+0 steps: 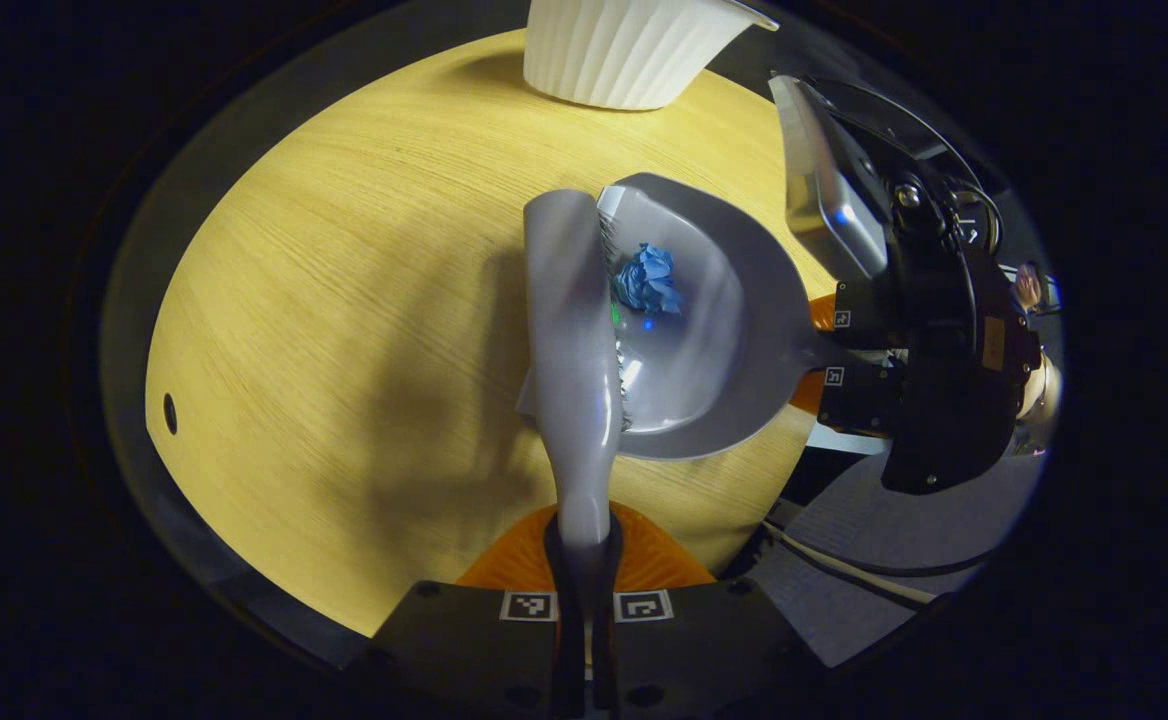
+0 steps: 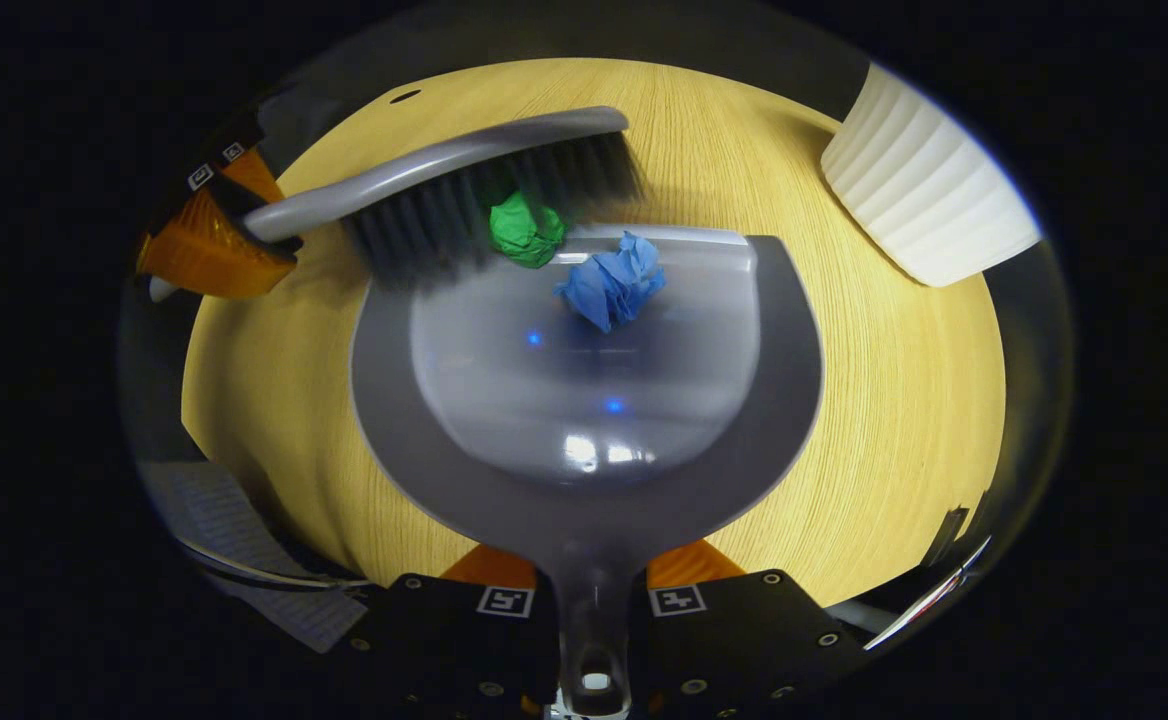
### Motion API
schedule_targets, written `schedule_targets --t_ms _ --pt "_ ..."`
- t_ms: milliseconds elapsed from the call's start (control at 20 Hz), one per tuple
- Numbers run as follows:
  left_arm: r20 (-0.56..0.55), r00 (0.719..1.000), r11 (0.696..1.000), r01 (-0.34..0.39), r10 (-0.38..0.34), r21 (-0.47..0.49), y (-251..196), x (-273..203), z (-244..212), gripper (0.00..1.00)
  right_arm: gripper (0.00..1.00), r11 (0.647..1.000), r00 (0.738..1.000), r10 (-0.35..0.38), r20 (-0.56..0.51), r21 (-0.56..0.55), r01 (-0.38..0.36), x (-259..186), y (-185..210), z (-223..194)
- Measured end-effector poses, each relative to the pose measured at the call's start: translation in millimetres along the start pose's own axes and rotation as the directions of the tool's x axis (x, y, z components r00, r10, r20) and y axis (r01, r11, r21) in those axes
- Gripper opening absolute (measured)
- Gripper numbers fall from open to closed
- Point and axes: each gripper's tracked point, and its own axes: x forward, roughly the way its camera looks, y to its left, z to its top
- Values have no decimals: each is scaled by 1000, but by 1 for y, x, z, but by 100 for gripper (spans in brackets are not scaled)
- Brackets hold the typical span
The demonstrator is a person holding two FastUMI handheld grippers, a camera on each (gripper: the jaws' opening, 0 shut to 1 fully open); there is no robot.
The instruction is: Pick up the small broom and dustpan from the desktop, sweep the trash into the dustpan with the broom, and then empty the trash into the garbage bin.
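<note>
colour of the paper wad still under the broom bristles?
Green, at the dustpan lip; clearest in the right gripper view.

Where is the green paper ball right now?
In the right gripper view, the green paper ball sits at the dustpan front lip, under the broom bristles, just left of the blue paper ball.

There is one broom (image 2: 464, 180), one dustpan (image 2: 584, 400), and one white ribbed bin (image 2: 924, 190). Two paper balls are there: one blue ball (image 2: 611, 282) and one green ball (image 2: 526, 228).
</note>
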Motion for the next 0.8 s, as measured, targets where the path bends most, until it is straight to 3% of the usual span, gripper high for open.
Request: schedule_targets --t_ms 300,550,800 --pt "-14 993 993 117 -117 5 -35 -6 -12 7 27 999 999 -6 53 39 4 -3 3 10" --pt "49 994 995 98 -98 2 -46 -23 -17 7 28 999 997 10 80 40 -13 -3 4 13" --pt "158 987 988 64 -41 -144 -12 -47 -39 6 28 993 995 13 100 116 -25 -2 7 17"
